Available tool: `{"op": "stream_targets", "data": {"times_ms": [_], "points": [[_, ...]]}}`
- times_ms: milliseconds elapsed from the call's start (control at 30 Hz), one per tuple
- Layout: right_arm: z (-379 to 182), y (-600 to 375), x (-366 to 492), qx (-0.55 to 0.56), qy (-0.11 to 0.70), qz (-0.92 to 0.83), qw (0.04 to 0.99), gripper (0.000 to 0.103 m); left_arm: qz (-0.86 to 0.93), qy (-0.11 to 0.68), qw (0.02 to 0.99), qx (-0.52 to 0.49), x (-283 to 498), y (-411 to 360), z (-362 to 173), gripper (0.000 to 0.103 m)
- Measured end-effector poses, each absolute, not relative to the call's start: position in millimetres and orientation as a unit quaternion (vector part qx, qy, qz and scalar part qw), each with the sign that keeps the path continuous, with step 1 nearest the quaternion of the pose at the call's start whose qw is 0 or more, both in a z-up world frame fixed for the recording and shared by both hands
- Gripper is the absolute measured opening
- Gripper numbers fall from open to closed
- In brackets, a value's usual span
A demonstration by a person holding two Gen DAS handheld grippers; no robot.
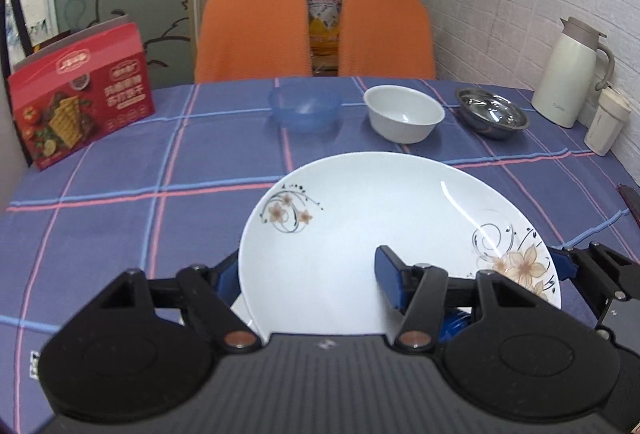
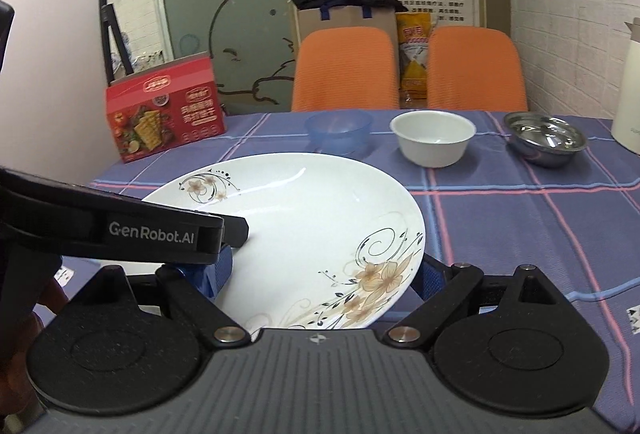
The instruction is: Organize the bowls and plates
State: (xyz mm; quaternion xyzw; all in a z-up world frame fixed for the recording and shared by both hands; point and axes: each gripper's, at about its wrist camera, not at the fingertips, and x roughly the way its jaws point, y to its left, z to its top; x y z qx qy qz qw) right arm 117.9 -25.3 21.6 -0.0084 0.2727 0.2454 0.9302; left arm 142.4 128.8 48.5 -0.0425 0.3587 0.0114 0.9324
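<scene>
Behind plate [image 1: 360, 226]: blue bowl [image 1: 305, 110], white bowl [image 1: 403, 113] (apart).

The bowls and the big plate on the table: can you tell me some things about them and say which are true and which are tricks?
1. Three bowls stand in a row behind the plate: a blue bowl, a white bowl and a metal bowl. True.
2. The white bowl sits inside the blue bowl. False: they stand apart, side by side.
3. The plate has flowers painted on it. True.
4. The red box stands to the right of the metal bowl. False: it stands to the left of the blue bowl.
5. The chairs behind the table are green. False: they are orange.
</scene>
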Motion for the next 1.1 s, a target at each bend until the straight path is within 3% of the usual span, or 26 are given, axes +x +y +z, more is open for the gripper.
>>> {"op": "stream_targets", "data": {"times_ms": [567,767,1067,1100], "points": [[-4,14,99,-0.051,0.310,0.269,0.910,0.080,0.037,0.379,0.921,-0.085,115,175,8,0.059],[-4,13,102,-0.049,0.325,0.287,0.900,0.078,0.028,0.380,0.919,-0.097,117,185,7,0.071],[1,13,98,-0.079,0.326,0.264,0.904,0.080,0.027,0.323,0.942,-0.088,115,182,39,0.075],[-1,14,98,-0.092,0.328,0.262,0.903,0.080,0.027,0.321,0.942,-0.090,115,182,41,0.082]]}}
